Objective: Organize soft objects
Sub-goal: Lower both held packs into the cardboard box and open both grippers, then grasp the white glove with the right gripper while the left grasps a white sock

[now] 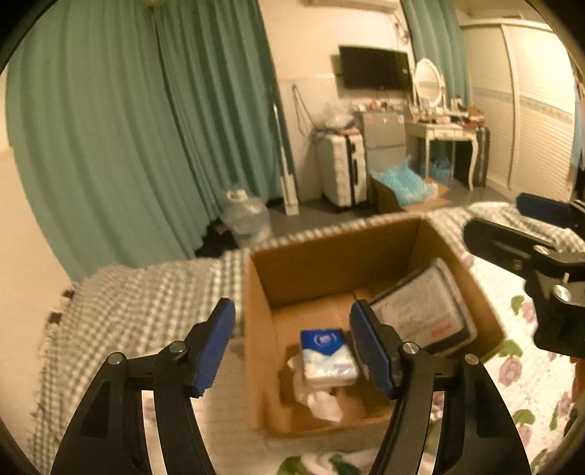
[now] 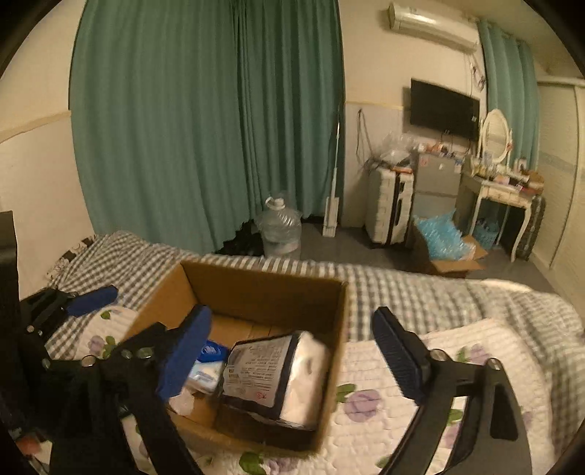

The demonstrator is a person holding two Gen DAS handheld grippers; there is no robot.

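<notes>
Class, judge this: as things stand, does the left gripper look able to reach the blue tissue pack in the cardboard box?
Probably yes: the left gripper is open above the open-topped cardboard box, and nothing covers the blue tissue pack.

Green curtains (image 2: 204, 120) along the far wall, a clear water jug (image 2: 281, 228) on the floor at their foot. Beside it, a pale suitcase (image 2: 387, 208) upright against the wall, near a small grey fridge (image 2: 437, 182). Black television (image 2: 444, 108) mounted above. White dressing table (image 2: 501, 193) with oval mirror (image 2: 495, 135) further right. Air conditioner (image 2: 431, 23) high on the wall.
</notes>
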